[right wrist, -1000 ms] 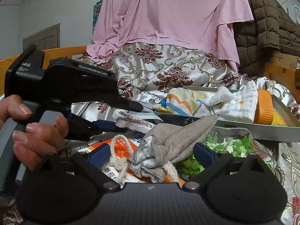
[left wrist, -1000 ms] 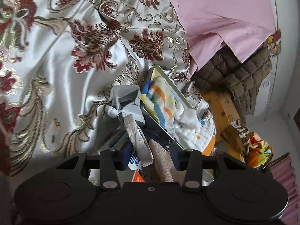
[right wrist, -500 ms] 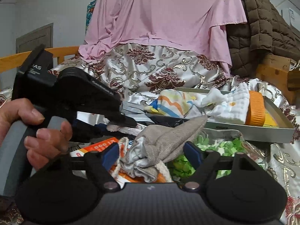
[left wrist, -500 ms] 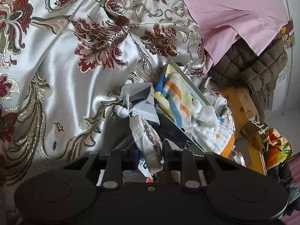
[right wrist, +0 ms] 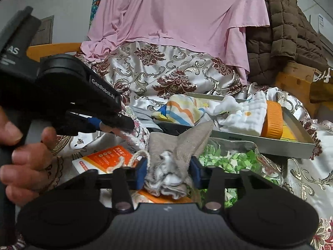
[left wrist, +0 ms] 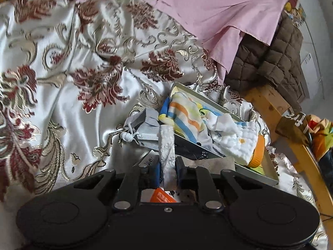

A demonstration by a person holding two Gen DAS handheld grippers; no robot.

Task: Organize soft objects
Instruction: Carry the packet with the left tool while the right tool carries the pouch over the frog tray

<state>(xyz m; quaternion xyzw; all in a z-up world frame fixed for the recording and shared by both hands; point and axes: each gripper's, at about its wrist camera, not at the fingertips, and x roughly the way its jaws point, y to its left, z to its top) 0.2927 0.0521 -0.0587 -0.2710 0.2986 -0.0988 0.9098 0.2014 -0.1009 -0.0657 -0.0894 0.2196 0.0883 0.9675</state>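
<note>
My left gripper (left wrist: pixel 168 171) is shut on a white fluffy cloth strip (left wrist: pixel 166 145) and holds it upright beside the metal tray (left wrist: pixel 268 173). It also shows in the right wrist view (right wrist: pixel 122 125), where the cloth looks floral. My right gripper (right wrist: pixel 168 169) is shut on a grey drawstring pouch (right wrist: pixel 177 148) with a rope cord. The tray (right wrist: pixel 295 125) holds a striped cloth (left wrist: pixel 183 112), a white quilted cloth (left wrist: pixel 239 141) and an orange lid (right wrist: pixel 272 118).
A grey face mask (left wrist: pixel 143 125) lies left of the tray on the floral satin bedspread (left wrist: pixel 62 104). An orange packet (right wrist: pixel 104 158) and a bag of green pieces (right wrist: pixel 226 158) lie under my right gripper. Pink sheet (right wrist: pixel 177 10), brown quilt (right wrist: pixel 281 31) and wooden frame behind.
My left gripper closed on the white cloth strip and lifted it. My right gripper closed on the grey pouch, which was loose between open fingers a second ago.
</note>
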